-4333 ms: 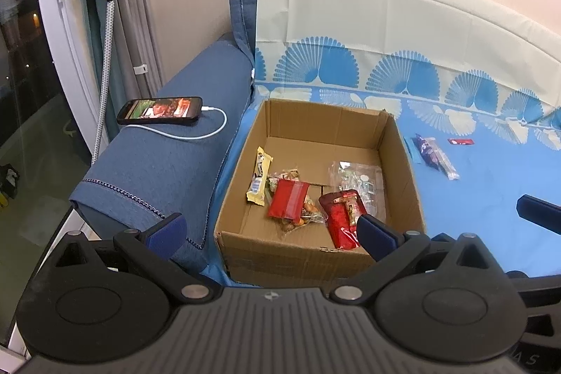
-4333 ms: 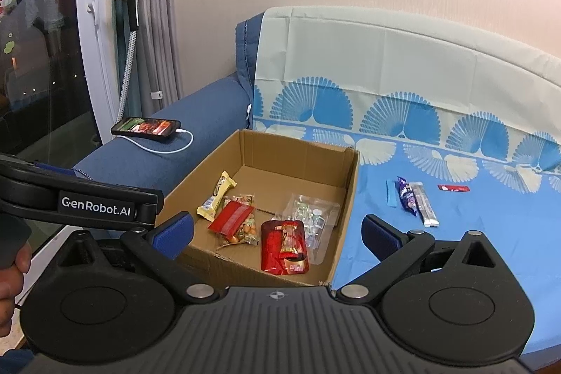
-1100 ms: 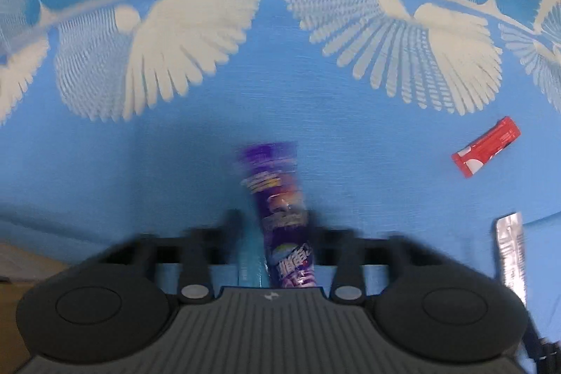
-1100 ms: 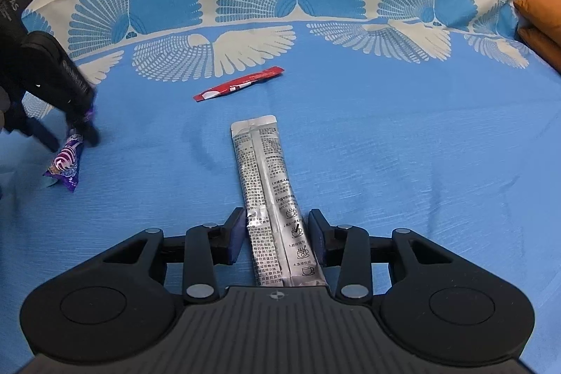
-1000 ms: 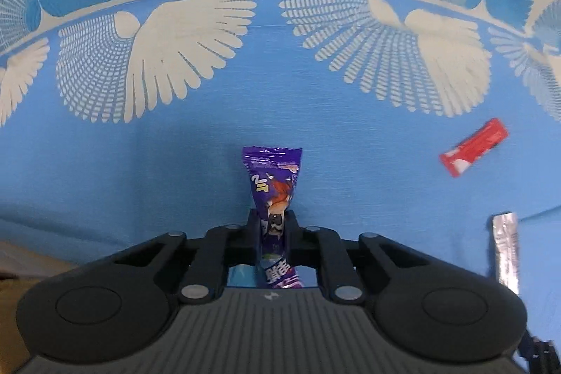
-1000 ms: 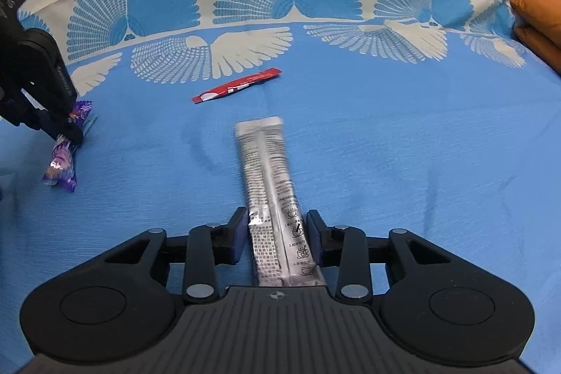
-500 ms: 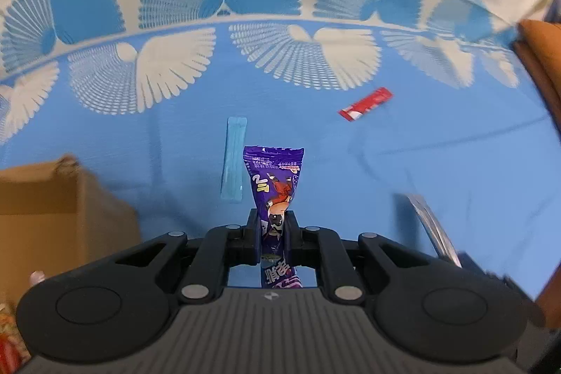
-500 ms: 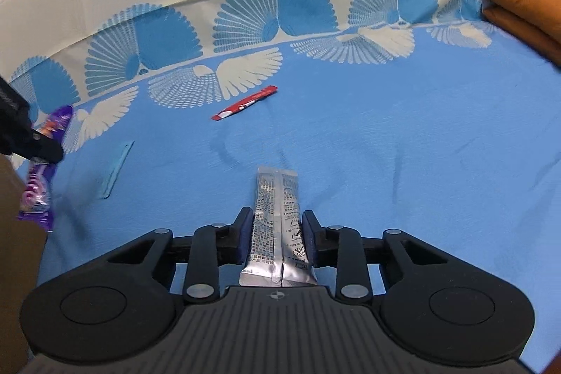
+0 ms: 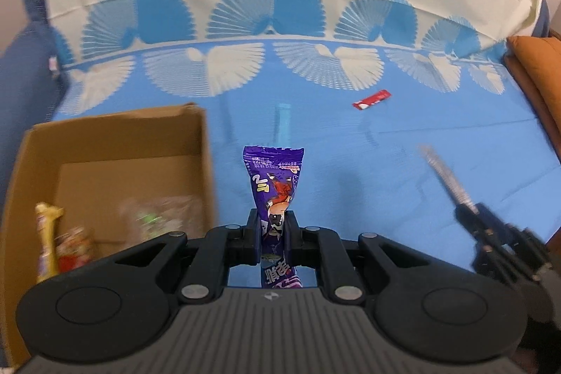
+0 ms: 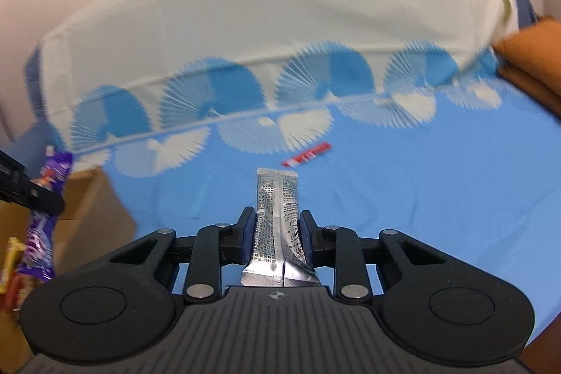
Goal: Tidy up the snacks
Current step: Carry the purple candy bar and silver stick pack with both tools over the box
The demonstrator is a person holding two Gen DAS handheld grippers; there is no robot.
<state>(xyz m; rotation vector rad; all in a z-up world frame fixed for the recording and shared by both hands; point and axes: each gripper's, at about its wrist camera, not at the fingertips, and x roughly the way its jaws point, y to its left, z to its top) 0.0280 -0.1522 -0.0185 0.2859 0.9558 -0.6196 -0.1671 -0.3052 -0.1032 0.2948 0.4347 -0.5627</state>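
Blue fan-print sheet (image 9: 350, 142); cardboard box (image 9: 115, 128) left.

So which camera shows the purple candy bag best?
The left wrist view. There the purple candy bag stands right in the middle, sharp, clamped upright in the left hand-held gripper, so its picture and lettering show. In the right wrist view the same bag sits blurred at the far left edge, partly hidden by that gripper.
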